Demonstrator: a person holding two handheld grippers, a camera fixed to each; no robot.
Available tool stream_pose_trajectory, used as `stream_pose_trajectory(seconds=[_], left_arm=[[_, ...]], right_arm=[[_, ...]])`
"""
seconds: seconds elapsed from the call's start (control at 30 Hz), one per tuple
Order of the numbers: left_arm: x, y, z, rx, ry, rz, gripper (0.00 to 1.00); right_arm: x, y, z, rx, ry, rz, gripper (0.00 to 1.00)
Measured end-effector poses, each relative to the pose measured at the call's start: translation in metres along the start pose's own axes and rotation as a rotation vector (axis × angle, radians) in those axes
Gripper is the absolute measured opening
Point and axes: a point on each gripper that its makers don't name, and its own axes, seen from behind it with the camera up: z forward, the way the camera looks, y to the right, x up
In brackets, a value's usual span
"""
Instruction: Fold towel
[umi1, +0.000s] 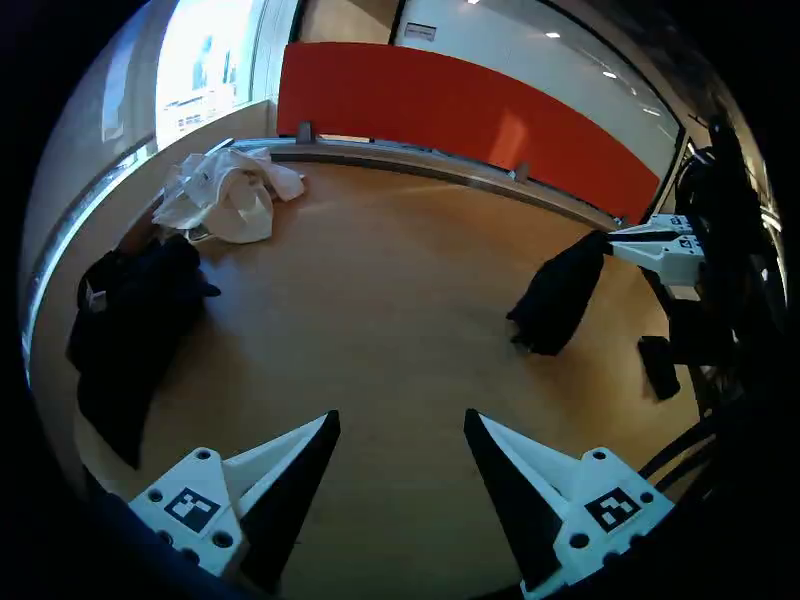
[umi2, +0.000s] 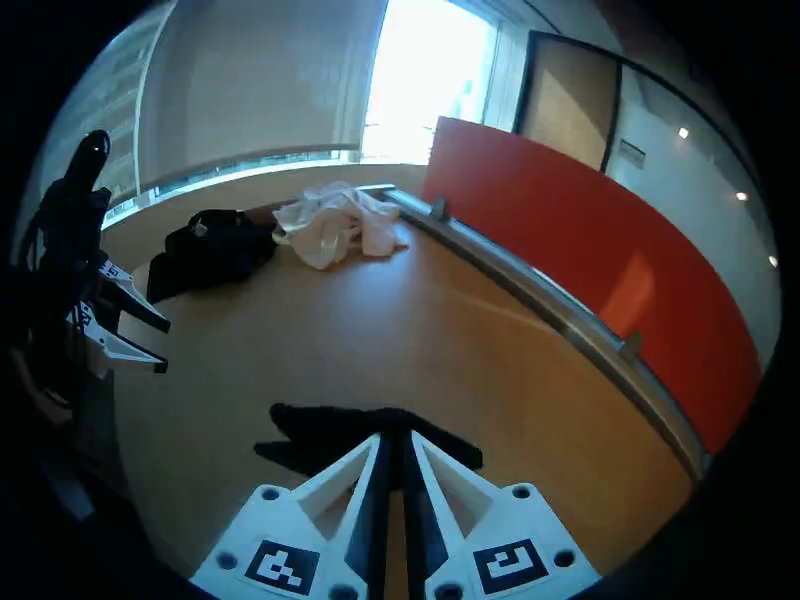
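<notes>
A dark towel (umi1: 555, 295) hangs in a bunch from my right gripper (umi1: 612, 240), its lower end at or just above the wooden table (umi1: 400, 300). In the right gripper view the towel (umi2: 330, 425) lies dark under the tips of my right gripper (umi2: 395, 440), which is shut on it. My left gripper (umi1: 400, 425) stands open low over bare table, well to the left of the towel. It holds nothing, and it also shows at the left of the right gripper view (umi2: 165, 347).
A pile of white cloths (umi1: 230, 190) lies at the table's far corner by the window, also seen in the right gripper view (umi2: 335, 225). A heap of dark cloth (umi1: 135, 310) sits beside it (umi2: 215, 245). An orange divider (umi1: 470, 110) runs along the far edge.
</notes>
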Motion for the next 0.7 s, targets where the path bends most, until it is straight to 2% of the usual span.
stream_pose_trajectory(seconds=[0.3, 0.7], left_arm=[[0.003, 0.004, 0.001, -0.007, -0.002, 0.012, 0.92], [0.008, 0.014, 0.009, -0.018, -0.012, 0.030, 0.92]], right_arm=[[-0.014, 0.037, -0.030, -0.053, 0.001, 0.039, 0.07], [-0.065, 0.105, -0.086, -0.138, -0.050, 0.070, 0.07]])
